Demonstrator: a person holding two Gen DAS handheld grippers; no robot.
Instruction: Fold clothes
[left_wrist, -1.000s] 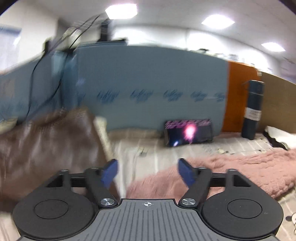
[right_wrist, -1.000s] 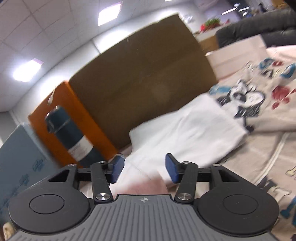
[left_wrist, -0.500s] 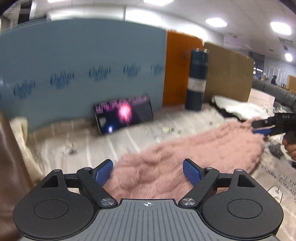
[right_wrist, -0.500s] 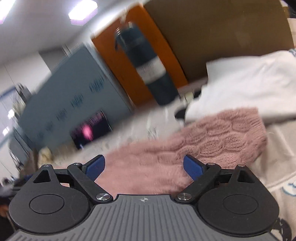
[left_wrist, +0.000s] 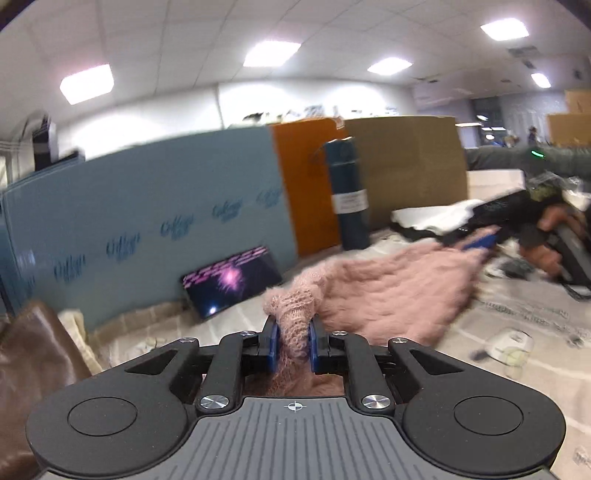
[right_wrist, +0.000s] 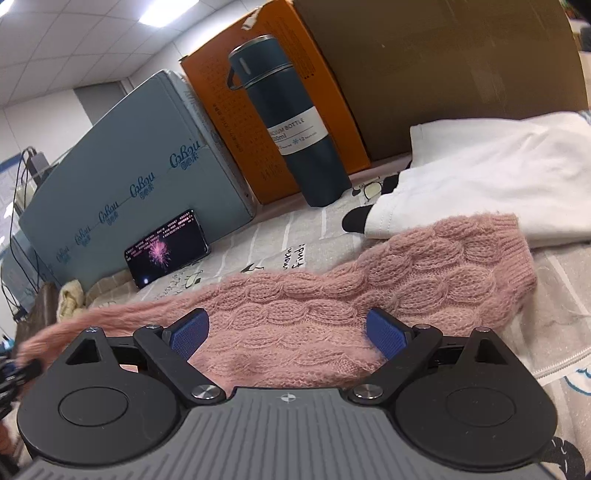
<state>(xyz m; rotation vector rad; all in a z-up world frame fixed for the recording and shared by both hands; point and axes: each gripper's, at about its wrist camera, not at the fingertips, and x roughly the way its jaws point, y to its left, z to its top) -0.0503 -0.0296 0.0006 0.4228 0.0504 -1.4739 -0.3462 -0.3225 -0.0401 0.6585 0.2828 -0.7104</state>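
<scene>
Pink, fuzzy knit is taking up most of the scene: the sweater (right_wrist: 332, 302) is lying stretched across the printed bedsheet (right_wrist: 266, 243), one cabled sleeve running out toward the folded white garment (right_wrist: 491, 184), whose edge it is touching. Behind it, a row of boxes is standing along the back: a blue-grey box (right_wrist: 140, 177) with repeated lettering, an orange box (right_wrist: 240, 110) beside it, and a brown cardboard sheet (right_wrist: 424, 66) further right. A dark blue flask (right_wrist: 291, 129) is standing upright just in front of the orange box, and a phone (right_wrist: 166, 251) with a lit screen is leaning against the blue-grey box. The left gripper (left_wrist: 291, 345) is pinching a bunched fold of the sweater between its blue pads (left_wrist: 272, 345), the wool rising up out of the closed jaws. The right gripper (right_wrist: 290, 334) is hovering over the middle of the sweater with its fingers spread wide, holding nothing. In the left camera's view the right gripper is showing as a blur at the sweater's far edge, with the hand (left_wrist: 546, 240) wrapped around its handle. A brown leather-looking item (left_wrist: 33, 354) is sitting at the left edge.
</scene>
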